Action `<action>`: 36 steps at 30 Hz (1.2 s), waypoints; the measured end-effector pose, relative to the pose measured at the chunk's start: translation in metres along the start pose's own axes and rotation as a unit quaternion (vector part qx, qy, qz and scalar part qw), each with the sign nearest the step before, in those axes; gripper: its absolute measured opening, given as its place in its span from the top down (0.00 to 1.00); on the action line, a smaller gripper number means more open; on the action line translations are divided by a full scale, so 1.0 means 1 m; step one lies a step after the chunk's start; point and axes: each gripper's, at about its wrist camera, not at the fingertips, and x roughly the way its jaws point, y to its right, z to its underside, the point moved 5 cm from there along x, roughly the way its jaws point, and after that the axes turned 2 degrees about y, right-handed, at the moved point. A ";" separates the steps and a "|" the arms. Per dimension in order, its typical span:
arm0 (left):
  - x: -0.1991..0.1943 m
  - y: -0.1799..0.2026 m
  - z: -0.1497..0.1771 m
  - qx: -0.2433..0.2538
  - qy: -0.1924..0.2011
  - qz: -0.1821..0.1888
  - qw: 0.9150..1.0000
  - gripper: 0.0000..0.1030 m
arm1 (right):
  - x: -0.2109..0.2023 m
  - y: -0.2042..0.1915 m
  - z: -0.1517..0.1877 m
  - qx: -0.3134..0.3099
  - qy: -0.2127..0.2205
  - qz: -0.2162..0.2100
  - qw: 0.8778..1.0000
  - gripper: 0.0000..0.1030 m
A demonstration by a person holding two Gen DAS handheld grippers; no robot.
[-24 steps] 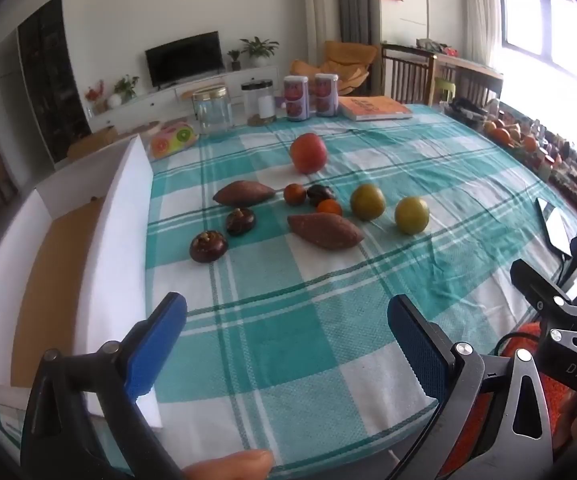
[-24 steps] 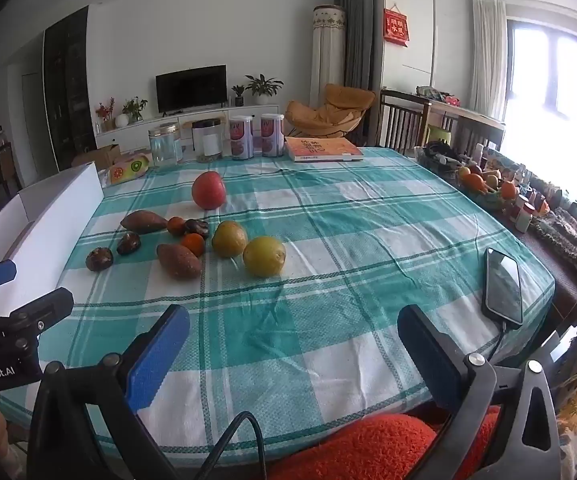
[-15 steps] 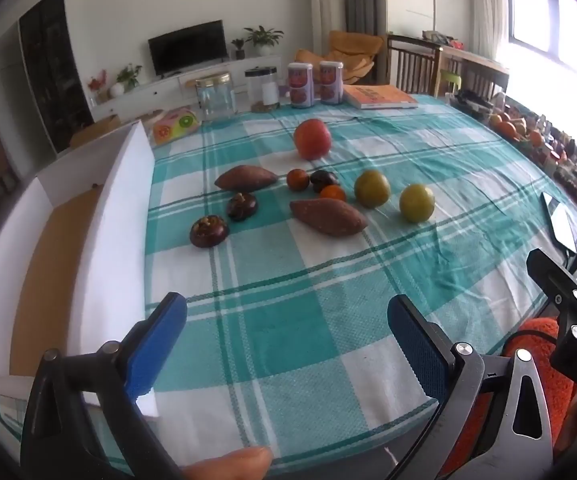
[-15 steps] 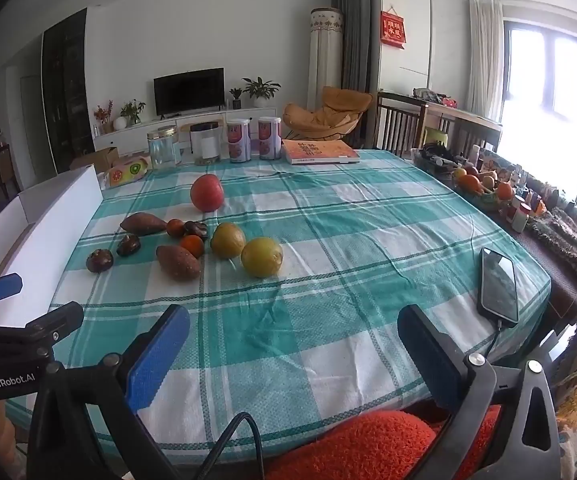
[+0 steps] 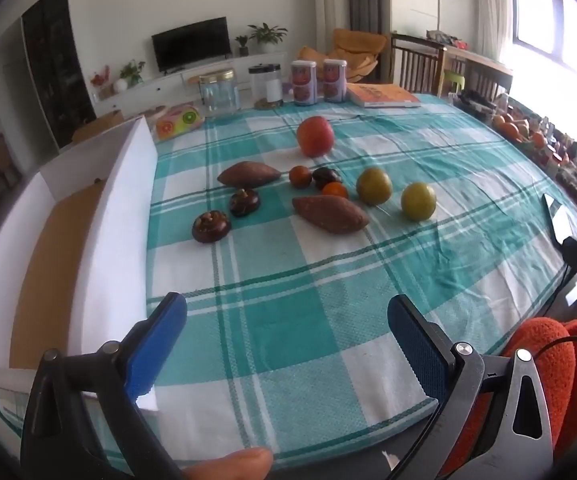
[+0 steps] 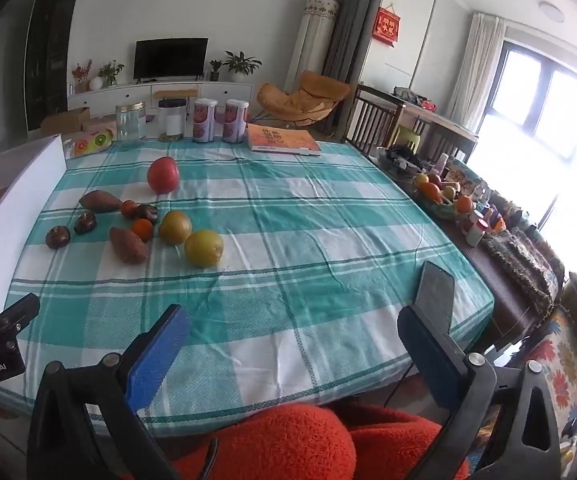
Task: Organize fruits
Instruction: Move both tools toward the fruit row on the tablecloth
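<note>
A cluster of produce lies on the green checked tablecloth (image 5: pixel 288 304): a red apple (image 5: pixel 315 136), two sweet potatoes (image 5: pixel 329 213) (image 5: pixel 248 174), two yellow-green round fruits (image 5: pixel 418 201) (image 5: pixel 373 185), two small oranges (image 5: pixel 334 189), and dark mangosteens (image 5: pixel 211 226) (image 5: pixel 244 202). An open white cardboard box (image 5: pixel 124 208) stands at the table's left edge. My left gripper (image 5: pixel 286 332) is open and empty over the near edge. My right gripper (image 6: pixel 292 344) is open and empty, nearer the front right; the same fruits (image 6: pixel 203 248) show ahead to its left.
Jars (image 5: pixel 219 92), two cans (image 5: pixel 304 82), a book (image 5: pixel 382 95) and a fruit-print box (image 5: pixel 179 120) line the far edge. A phone (image 6: pixel 434 296) lies at the table's right front edge. A side counter with fruit (image 6: pixel 440 194) runs along the right.
Both grippers have moved forward over the table's near edge and tilted a little; the fruits sit closer in view. Nothing on the table has moved.
</note>
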 end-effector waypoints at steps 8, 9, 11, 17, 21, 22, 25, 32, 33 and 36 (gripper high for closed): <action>0.021 0.001 0.007 0.007 -0.027 -0.025 0.999 0.02 | 0.024 -0.028 0.012 0.038 0.029 -0.075 0.996 0.00; 0.025 0.002 0.008 0.008 -0.031 -0.028 0.999 0.02 | 0.026 -0.030 0.010 0.041 0.031 -0.082 0.995 0.00; 0.031 0.003 0.010 0.009 -0.040 -0.033 0.999 0.02 | 0.030 -0.033 0.007 0.042 0.033 -0.092 0.994 0.00; 0.034 0.008 0.014 0.017 -0.042 -0.035 0.998 0.02 | 0.034 -0.032 0.007 0.062 0.055 -0.106 0.991 0.00; 0.033 0.011 0.014 0.021 -0.040 -0.035 0.998 0.02 | 0.036 -0.028 0.010 0.067 0.058 -0.104 0.991 0.00; 0.034 0.011 0.015 0.022 -0.042 -0.035 0.998 0.02 | 0.038 -0.028 0.011 0.067 0.054 -0.103 0.991 0.00; 0.035 0.010 0.019 0.023 -0.047 -0.031 0.998 0.02 | 0.044 -0.028 0.012 0.067 0.040 -0.095 0.992 0.00; 0.072 0.004 0.023 -0.001 -0.078 -0.013 0.997 0.02 | 0.072 -0.032 0.020 0.051 -0.037 -0.065 0.996 0.00; 0.076 0.002 0.024 -0.005 -0.079 -0.012 0.997 0.02 | 0.073 -0.032 0.021 0.049 -0.041 -0.062 0.996 0.00; 0.088 -0.002 0.026 -0.009 -0.077 -0.017 0.997 0.02 | 0.074 -0.034 0.025 0.043 -0.043 -0.057 0.997 0.00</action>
